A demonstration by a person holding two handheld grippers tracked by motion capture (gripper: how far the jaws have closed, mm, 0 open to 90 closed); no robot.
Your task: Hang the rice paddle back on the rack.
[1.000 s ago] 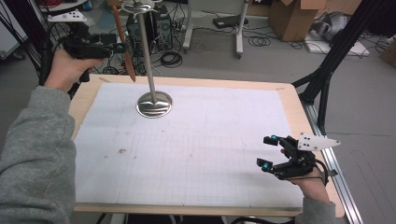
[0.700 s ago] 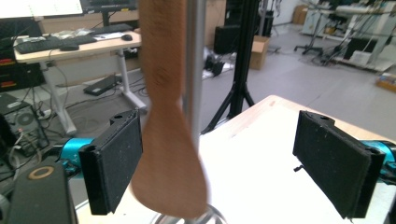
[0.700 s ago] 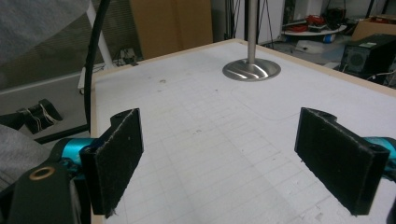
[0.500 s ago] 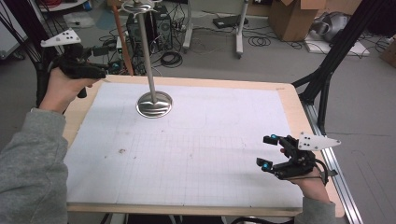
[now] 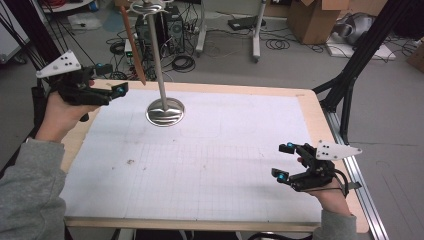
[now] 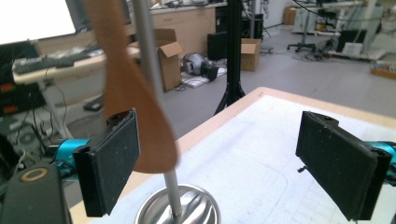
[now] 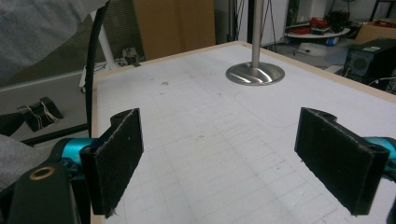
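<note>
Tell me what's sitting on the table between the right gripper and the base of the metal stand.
Nothing: the high view shows bare white gridded mat between the right gripper and the stand's round base.

This is a lab or workshop. Beyond the wooden table point(image 5: 310, 100) with its white gridded mat point(image 5: 210, 165), cables point(image 5: 182, 62) sprawl over a grey floor, with cardboard boxes point(image 5: 312, 20), a computer tower point(image 5: 170, 25) and black tripod legs point(image 5: 350, 75) nearby; benches with a keyboard point(image 6: 42, 58) stand farther off.
</note>
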